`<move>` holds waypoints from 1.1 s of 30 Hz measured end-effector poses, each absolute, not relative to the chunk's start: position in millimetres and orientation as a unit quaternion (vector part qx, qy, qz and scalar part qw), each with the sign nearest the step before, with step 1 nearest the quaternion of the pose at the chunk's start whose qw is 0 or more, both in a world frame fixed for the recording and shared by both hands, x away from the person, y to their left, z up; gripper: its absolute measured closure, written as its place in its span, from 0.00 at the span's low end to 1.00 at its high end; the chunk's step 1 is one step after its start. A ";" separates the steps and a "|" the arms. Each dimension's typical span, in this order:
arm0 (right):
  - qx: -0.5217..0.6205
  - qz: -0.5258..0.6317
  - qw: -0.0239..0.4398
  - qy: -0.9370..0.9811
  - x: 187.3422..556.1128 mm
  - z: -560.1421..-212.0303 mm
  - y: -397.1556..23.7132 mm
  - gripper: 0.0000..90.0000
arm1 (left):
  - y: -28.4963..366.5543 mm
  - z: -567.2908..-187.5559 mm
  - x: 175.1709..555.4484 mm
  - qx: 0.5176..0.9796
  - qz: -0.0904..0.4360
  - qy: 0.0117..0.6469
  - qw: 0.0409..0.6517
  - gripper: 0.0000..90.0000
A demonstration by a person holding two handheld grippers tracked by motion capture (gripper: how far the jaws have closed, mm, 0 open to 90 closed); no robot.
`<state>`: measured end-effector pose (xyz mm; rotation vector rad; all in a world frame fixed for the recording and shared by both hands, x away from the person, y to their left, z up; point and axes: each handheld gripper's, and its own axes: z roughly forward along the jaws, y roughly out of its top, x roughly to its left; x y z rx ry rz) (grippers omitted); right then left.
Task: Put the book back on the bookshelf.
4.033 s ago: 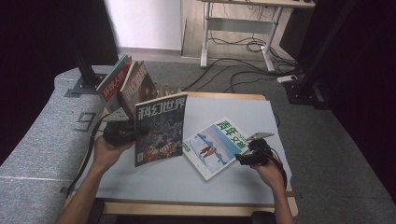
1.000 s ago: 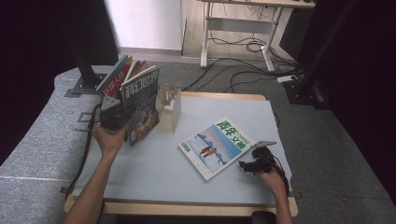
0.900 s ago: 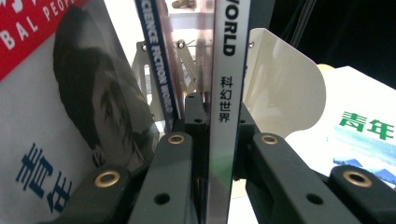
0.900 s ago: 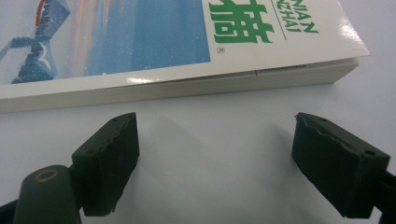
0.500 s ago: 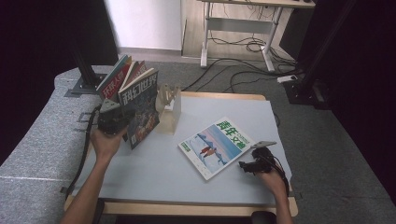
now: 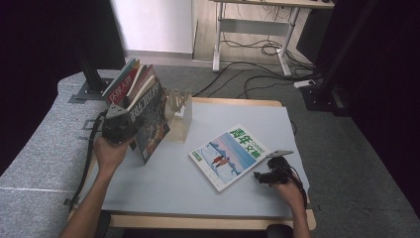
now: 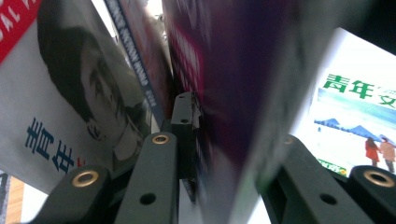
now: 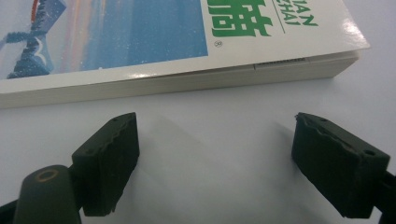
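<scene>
— While the dark magazine (image 6: 151,119) leans against the other magazines in the clear rack (image 6: 178,111), where are the left tongs (image 6: 130,130)?
— At the magazine's lower left edge, left of the rack. Their jaws have just been opening, and the magazine sits between them; the left gripper view is too blurred to tell whether the pads press on it.
— And the second magazine?
— The white and blue magazine (image 6: 229,156) lies flat on the surface (image 6: 163,191), right of the rack and well apart from it.
— The right tongs (image 6: 262,175)?
— Just beside that flat magazine's lower right edge, resting low over the surface, jaws wide with nothing between them.
</scene>
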<state>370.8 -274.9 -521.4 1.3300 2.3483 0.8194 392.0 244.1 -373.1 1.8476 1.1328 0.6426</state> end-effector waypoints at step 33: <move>0.475 0.303 0.183 0.806 362.0 -526.3 -278.7 0.14 | 235.0 -357.5 417.2 0.697 0.273 0.489 0.448 0.92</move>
